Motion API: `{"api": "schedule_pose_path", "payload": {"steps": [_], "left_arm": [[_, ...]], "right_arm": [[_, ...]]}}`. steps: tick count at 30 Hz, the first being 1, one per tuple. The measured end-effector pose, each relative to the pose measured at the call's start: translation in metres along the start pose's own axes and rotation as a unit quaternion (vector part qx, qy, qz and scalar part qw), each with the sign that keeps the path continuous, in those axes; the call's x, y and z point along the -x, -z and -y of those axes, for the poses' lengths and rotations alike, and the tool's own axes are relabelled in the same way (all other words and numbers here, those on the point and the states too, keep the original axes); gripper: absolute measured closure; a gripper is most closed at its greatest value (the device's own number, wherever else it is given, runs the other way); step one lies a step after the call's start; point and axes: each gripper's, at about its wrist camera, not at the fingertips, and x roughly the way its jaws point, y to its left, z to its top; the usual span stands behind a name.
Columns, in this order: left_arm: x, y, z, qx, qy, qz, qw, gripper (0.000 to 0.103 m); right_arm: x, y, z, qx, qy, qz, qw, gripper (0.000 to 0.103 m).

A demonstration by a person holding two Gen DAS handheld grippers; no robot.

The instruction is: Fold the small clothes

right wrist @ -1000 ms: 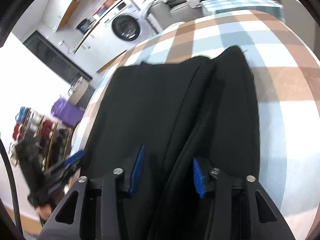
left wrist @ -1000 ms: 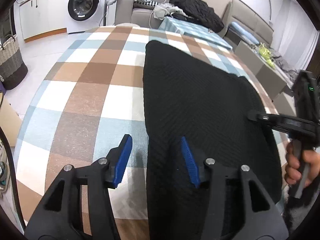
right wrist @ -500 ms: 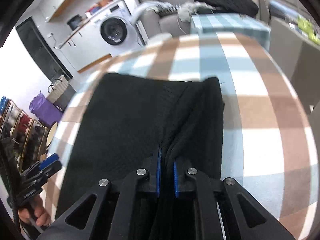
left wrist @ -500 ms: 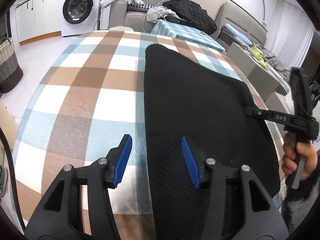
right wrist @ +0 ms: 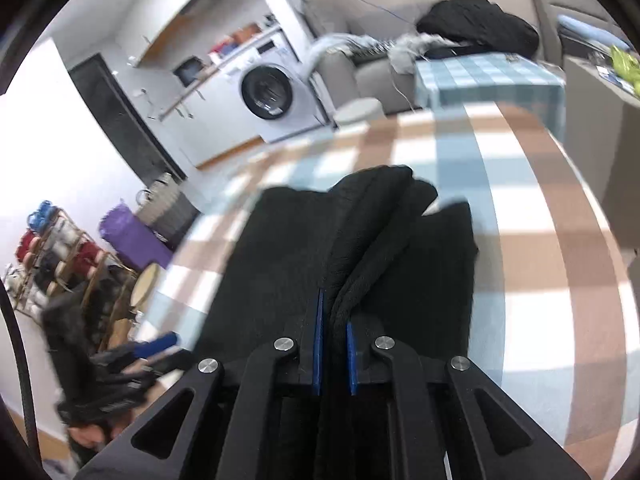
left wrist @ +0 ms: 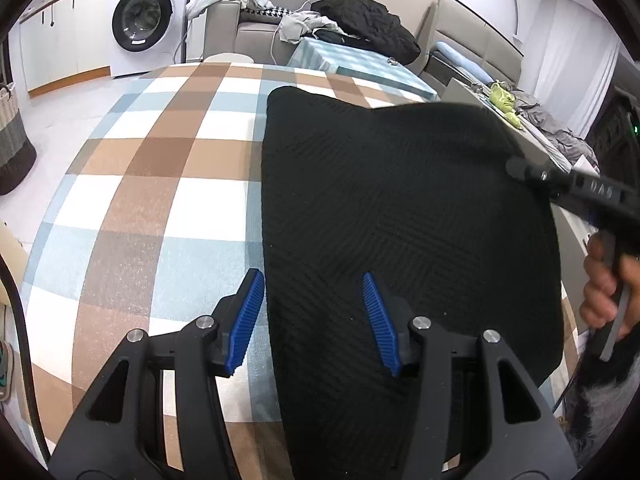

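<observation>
A black knit garment [left wrist: 400, 208] lies on the checked tablecloth [left wrist: 160, 184]. My left gripper [left wrist: 314, 316] is open, its jaws either side of the garment's near left edge, holding nothing. My right gripper [right wrist: 333, 340] is shut on a bunched fold of the garment [right wrist: 360, 248] and lifts its right side off the table. The right gripper also shows in the left wrist view [left wrist: 524, 170], at the garment's raised far right edge. The left gripper shows blurred in the right wrist view [right wrist: 160, 344].
The checked table [right wrist: 520, 208] ends close on the right. Beyond it stand a washing machine [left wrist: 148, 24], a sofa with piled clothes [left wrist: 360, 20], a small checked table [left wrist: 352, 60] and a woven basket [left wrist: 12, 136] on the floor at the left.
My right gripper closed on the garment's right edge and lifted it, raising that side off the table. My left gripper stayed open at the near left edge.
</observation>
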Motion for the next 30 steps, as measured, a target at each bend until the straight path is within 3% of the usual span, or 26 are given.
{"api": "schedule_pose_path", "payload": {"steps": [1, 3, 7, 13, 17, 19, 21, 23, 24, 27, 30], "left_arm": [[0.0, 0.0, 0.001, 0.0, 0.001, 0.0, 1.0, 0.054], [-0.001, 0.001, 0.001, -0.001, -0.003, -0.003, 1.0, 0.054], [-0.006, 0.005, -0.002, -0.001, -0.008, -0.015, 0.9999, 0.054], [-0.007, 0.005, -0.005, 0.002, -0.006, -0.018, 0.9998, 0.054], [-0.006, 0.005, -0.003, 0.0, -0.003, -0.018, 0.9998, 0.054], [-0.005, 0.006, -0.002, -0.003, 0.001, -0.018, 0.9998, 0.054], [-0.007, 0.008, 0.0, -0.007, 0.001, -0.021, 0.9998, 0.054], [-0.008, 0.009, 0.001, -0.006, 0.001, -0.023, 0.9997, 0.054], [-0.008, 0.01, 0.001, -0.005, 0.0, -0.026, 0.9996, 0.054], [-0.006, 0.014, 0.002, -0.009, 0.002, -0.027, 0.9996, 0.054], [-0.005, 0.016, 0.003, -0.014, 0.003, -0.027, 0.9995, 0.053]], "right_arm": [[0.002, -0.003, 0.0, -0.004, -0.006, -0.002, 1.0, 0.094], [-0.008, -0.005, 0.009, -0.011, 0.023, -0.015, 1.0, 0.094], [-0.042, 0.01, 0.047, -0.062, 0.066, -0.079, 0.993, 0.089], [-0.017, 0.043, 0.066, -0.112, -0.022, -0.077, 0.99, 0.071], [0.008, 0.079, 0.055, -0.12, -0.055, -0.086, 0.988, 0.069], [0.019, 0.094, 0.048, -0.116, -0.061, -0.081, 0.988, 0.069], [0.023, 0.103, 0.037, -0.085, -0.036, -0.074, 0.993, 0.07], [0.022, 0.106, 0.029, -0.059, -0.018, -0.062, 0.996, 0.081], [0.022, 0.106, 0.024, -0.048, -0.023, -0.062, 0.997, 0.093], [0.033, 0.105, 0.002, 0.0, -0.011, -0.053, 0.999, 0.093], [0.023, 0.108, 0.014, -0.006, 0.029, -0.082, 0.996, 0.093]]}}
